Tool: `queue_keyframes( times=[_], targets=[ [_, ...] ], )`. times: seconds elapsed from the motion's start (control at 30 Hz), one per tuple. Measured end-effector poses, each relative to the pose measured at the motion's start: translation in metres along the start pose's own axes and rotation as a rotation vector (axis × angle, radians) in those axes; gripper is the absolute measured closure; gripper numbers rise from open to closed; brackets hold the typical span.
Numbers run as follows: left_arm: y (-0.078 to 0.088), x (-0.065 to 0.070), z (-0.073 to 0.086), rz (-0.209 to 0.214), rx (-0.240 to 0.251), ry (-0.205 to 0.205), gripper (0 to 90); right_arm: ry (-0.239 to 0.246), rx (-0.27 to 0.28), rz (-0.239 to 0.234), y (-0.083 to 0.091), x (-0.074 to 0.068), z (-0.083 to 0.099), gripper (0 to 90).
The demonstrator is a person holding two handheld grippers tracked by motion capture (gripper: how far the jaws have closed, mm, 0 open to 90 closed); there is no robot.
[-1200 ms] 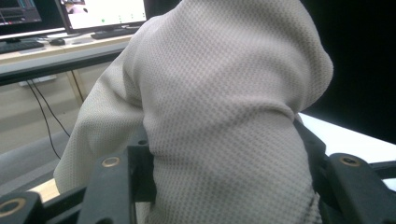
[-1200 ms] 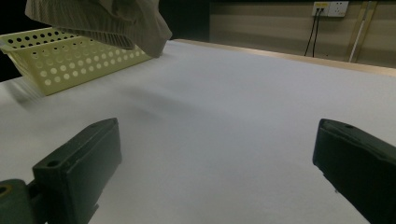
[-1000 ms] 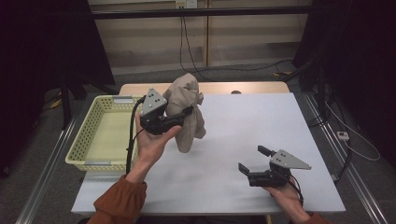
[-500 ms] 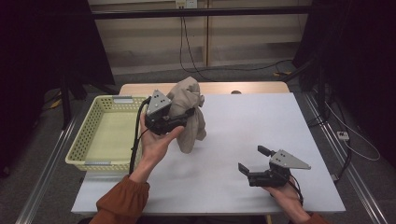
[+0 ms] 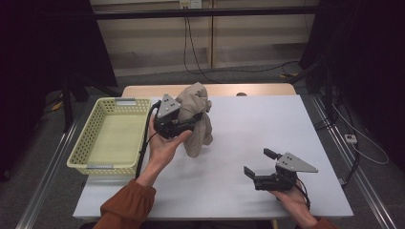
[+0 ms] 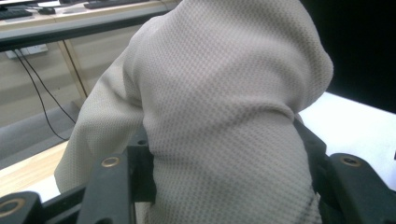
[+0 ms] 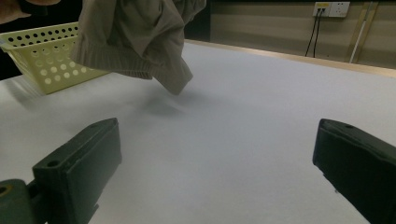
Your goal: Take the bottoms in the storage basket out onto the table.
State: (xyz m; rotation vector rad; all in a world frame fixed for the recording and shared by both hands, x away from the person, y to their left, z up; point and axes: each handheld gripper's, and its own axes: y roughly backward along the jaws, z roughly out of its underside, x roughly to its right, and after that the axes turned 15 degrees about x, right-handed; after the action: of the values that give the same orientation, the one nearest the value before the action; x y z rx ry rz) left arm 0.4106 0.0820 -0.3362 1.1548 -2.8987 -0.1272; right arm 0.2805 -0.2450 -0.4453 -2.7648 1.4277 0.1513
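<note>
A beige knitted garment [image 5: 197, 119] hangs bunched above the white table [image 5: 267, 129], held up by my left gripper [image 5: 184, 123], which is shut on it. In the left gripper view the cloth [image 6: 224, 112] bulges out between the two black jaws. Its ribbed hem [image 7: 135, 46] dangles clear of the table in the right gripper view. My right gripper [image 5: 260, 167] rests low near the table's front right, open, with nothing between its jaws.
A pale yellow perforated basket [image 5: 111, 136] stands at the table's left side, just left of the raised garment; its corner [image 7: 44, 56] appears in the right gripper view. Cables hang along the back wall.
My left gripper has carried the garment slightly to the left, toward the basket. The right gripper has stayed still.
</note>
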Motion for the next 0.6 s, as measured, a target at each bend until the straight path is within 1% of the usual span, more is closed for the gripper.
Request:
queue_keyframes(
  times=[0.17, 0.6],
  targets=[
    [-0.004, -0.001, 0.006, -0.011, -0.024, -0.004, 42.1, -0.001, 0.0, -0.001, 0.0, 0.0, 0.0, 1.0],
    [-0.014, 0.0, 0.014, -0.013, -0.044, -0.011, 42.0, 0.001, -0.001, 0.0, 0.0, 0.0, 0.0, 1.0]
  ],
)
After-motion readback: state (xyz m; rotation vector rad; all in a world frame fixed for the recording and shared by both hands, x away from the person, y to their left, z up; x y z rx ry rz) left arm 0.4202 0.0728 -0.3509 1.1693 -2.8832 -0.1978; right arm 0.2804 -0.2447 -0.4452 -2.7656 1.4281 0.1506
